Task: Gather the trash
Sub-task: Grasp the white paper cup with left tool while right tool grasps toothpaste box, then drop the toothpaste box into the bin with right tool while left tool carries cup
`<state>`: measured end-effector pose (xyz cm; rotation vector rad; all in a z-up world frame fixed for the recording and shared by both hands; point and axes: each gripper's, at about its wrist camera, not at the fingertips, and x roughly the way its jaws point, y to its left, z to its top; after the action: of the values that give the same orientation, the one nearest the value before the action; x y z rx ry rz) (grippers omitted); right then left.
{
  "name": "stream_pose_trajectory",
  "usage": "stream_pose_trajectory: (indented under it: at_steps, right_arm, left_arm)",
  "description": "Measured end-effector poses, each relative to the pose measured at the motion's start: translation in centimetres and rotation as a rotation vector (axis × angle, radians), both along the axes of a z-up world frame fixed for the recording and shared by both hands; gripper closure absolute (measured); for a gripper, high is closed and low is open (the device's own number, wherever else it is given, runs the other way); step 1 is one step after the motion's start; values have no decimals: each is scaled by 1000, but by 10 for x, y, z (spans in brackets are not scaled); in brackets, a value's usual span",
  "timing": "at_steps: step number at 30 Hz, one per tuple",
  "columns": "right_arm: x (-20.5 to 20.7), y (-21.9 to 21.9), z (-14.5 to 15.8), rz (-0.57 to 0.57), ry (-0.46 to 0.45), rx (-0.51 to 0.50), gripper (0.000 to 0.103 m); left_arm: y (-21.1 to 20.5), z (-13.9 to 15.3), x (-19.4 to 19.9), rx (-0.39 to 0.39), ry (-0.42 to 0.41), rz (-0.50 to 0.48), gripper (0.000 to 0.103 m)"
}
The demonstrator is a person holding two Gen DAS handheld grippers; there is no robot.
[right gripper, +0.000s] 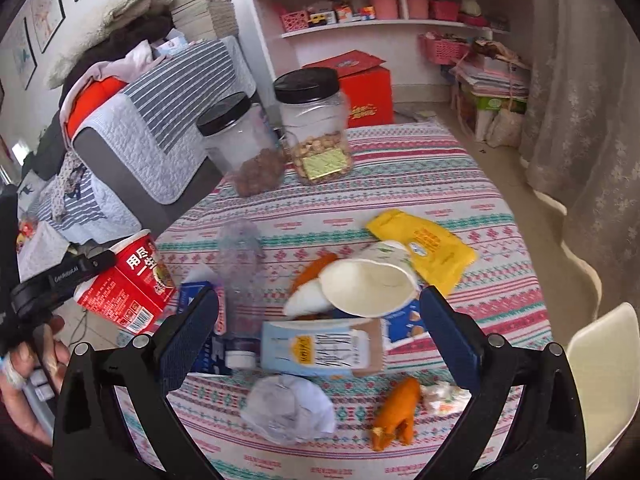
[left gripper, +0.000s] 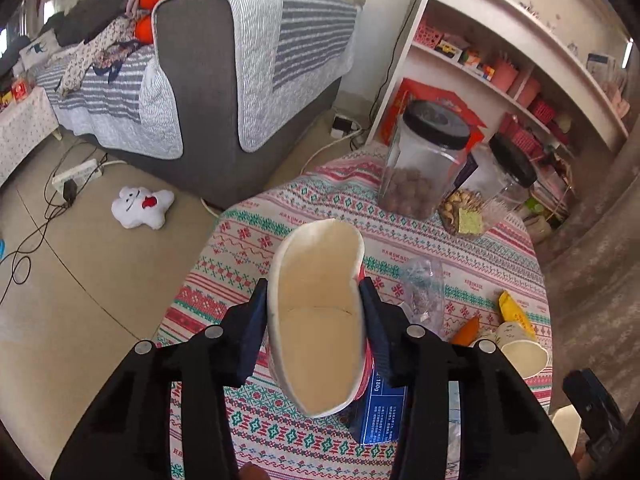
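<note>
A red instant-noodle cup (left gripper: 316,320) is squeezed out of round between the pads of my left gripper (left gripper: 314,288), which is shut on it. The right wrist view shows the same cup (right gripper: 128,284) off the table's left edge. My right gripper (right gripper: 318,300) stands open above a pile of trash on the patterned tablecloth (right gripper: 400,184). The pile holds a white paper cup (right gripper: 368,284) on its side, a clear plastic bottle (right gripper: 240,272), a milk carton (right gripper: 320,346), crumpled paper (right gripper: 288,408), orange peel (right gripper: 396,412) and a yellow wrapper (right gripper: 424,248). Nothing touches its pads.
Two clear jars with black lids (right gripper: 312,128) stand at the table's far side. A grey sofa (left gripper: 240,80) lies to the left and white shelves (right gripper: 380,24) stand behind. A white chair (right gripper: 600,380) is at the right edge. A plush toy (left gripper: 140,208) and cables lie on the floor.
</note>
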<state>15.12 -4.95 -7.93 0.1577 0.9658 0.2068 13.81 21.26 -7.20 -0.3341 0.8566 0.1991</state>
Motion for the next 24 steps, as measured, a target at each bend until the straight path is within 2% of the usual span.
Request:
stream_pose_trajectory:
  at_steps: [2, 5, 10, 14, 18, 22, 24]
  right_arm:
    - [23, 21, -6, 24, 85, 36, 7]
    - [42, 54, -18, 64, 177, 34, 8]
    - [28, 102, -38, 179, 302, 87, 28]
    - [13, 134, -51, 243, 328, 4, 47]
    - [10, 151, -64, 236, 333, -72, 47]
    - [12, 164, -73, 220, 298, -193, 48]
    - [15, 167, -81, 209, 320, -209, 48]
  left_arm:
    - [2, 11, -5, 16, -45, -12, 60]
    - [9, 17, -9, 10, -71, -19, 61]
    - [36, 24, -18, -41, -105, 29, 62]
    - [61, 29, -30, -88, -137, 68, 62]
    - [77, 28, -38, -120, -134, 80, 61]
    - [86, 27, -44, -146, -134, 87, 61]
    - [88, 26, -46, -154, -133, 87, 61]
